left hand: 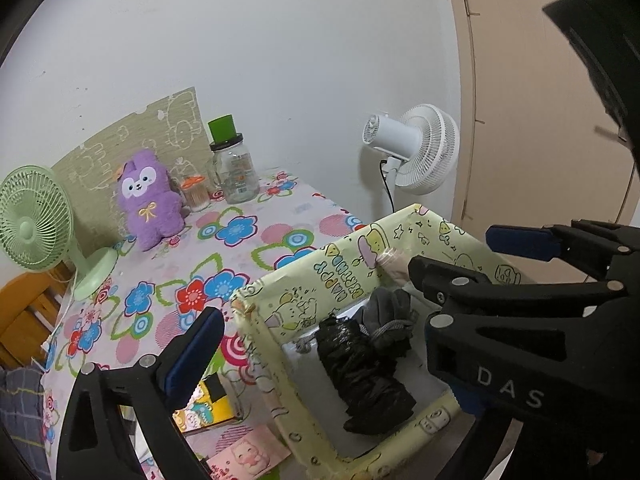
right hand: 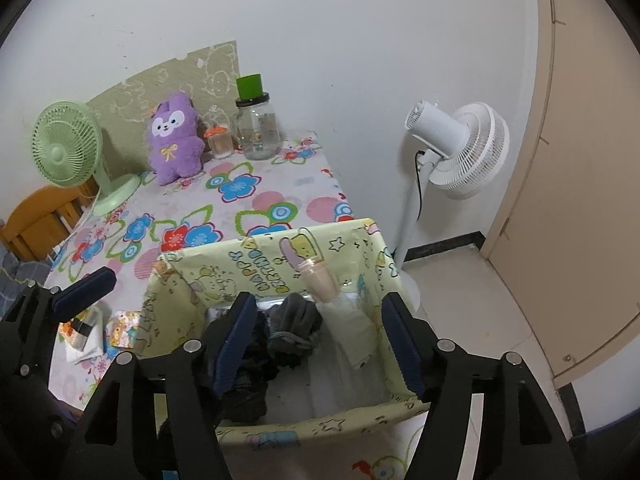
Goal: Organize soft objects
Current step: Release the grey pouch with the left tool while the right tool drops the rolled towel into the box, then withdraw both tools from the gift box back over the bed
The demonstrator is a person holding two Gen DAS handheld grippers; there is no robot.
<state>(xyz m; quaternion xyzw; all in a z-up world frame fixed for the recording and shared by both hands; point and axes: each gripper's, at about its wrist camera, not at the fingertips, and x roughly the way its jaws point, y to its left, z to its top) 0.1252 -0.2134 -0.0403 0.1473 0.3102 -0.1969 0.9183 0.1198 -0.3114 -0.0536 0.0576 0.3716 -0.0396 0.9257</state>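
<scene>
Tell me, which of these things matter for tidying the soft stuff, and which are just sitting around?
Part of the job: yellow box, black bundle and grey cloth inside it, purple plush toy.

Just lying about: green fan, white fan, glass jar, beige bottle.

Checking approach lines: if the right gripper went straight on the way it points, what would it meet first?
Probably the dark clothes in the box; the right gripper is open above them. Depth is unclear.

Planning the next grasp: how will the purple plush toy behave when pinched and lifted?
The purple plush toy looks fluffy, so it probably squashes under the jaws. Likely light for its size. It sits leaning on the board behind, so a push may topple it.
</scene>
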